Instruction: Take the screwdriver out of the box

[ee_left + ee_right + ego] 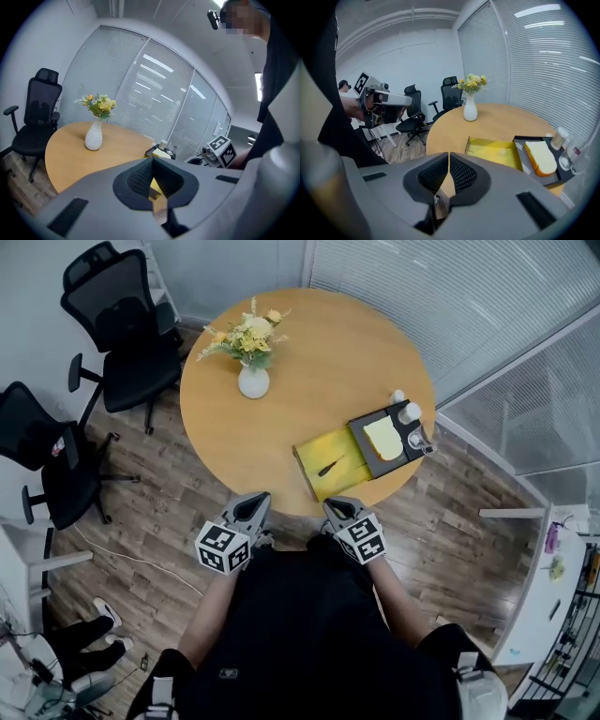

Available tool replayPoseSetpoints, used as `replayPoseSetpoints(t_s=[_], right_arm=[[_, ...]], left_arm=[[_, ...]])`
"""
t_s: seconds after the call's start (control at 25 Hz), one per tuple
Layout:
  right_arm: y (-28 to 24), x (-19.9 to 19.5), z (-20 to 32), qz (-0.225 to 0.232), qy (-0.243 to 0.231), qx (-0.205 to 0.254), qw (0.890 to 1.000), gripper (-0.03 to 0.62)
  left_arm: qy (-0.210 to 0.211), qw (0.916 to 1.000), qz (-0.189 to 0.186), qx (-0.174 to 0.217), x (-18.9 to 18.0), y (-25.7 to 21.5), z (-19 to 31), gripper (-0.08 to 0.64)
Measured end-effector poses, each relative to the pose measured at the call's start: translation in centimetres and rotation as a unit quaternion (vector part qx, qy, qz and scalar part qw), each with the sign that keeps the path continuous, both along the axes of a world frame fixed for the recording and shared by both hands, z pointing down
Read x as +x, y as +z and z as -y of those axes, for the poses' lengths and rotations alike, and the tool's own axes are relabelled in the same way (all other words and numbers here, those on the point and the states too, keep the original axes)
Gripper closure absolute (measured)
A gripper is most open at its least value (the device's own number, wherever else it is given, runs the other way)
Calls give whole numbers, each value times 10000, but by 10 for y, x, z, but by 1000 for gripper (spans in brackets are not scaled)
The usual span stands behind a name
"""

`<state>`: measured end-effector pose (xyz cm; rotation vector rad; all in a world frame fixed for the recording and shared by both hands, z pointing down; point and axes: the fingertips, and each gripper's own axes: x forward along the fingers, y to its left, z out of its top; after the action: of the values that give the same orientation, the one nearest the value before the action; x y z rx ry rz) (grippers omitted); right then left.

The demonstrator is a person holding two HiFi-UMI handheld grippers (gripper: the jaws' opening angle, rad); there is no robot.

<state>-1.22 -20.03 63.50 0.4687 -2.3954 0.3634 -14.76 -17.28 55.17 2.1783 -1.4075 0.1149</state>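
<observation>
1. The small dark screwdriver (330,466) is lying inside the open yellow rectangular box (317,454), right of centre in the head view, on the round wooden table (319,371).
2. Left gripper (255,501) and right gripper (337,506) are hovering at lower centre, just off the table's edge, jaws pressed together on nothing.

Steep overhead view (table (319,362) shared)

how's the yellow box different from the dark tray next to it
The yellow box is bright yellow; the dark tray is near black. The box holds only a small dark screwdriver; the tray carries a pale yellow slab and small containers. Both are rectangular, lying side by side near the round table's edge.
</observation>
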Motion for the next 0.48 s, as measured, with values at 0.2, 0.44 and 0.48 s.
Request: replayPoseSetpoints(t_s=[0.2, 0.44, 0.48], right_arm=[[8, 28, 28, 79, -365, -18, 9993, 584], [29, 69, 41, -24, -861, -190, 9961, 584], [30, 72, 44, -32, -983, -172, 9950, 584]], left_arm=[[-400, 9991, 111, -103, 29, 2, 19, 555], [-816, 9962, 205, -204, 69, 1, 36, 554], [-864, 9959, 192, -196, 77, 0, 39, 554]])
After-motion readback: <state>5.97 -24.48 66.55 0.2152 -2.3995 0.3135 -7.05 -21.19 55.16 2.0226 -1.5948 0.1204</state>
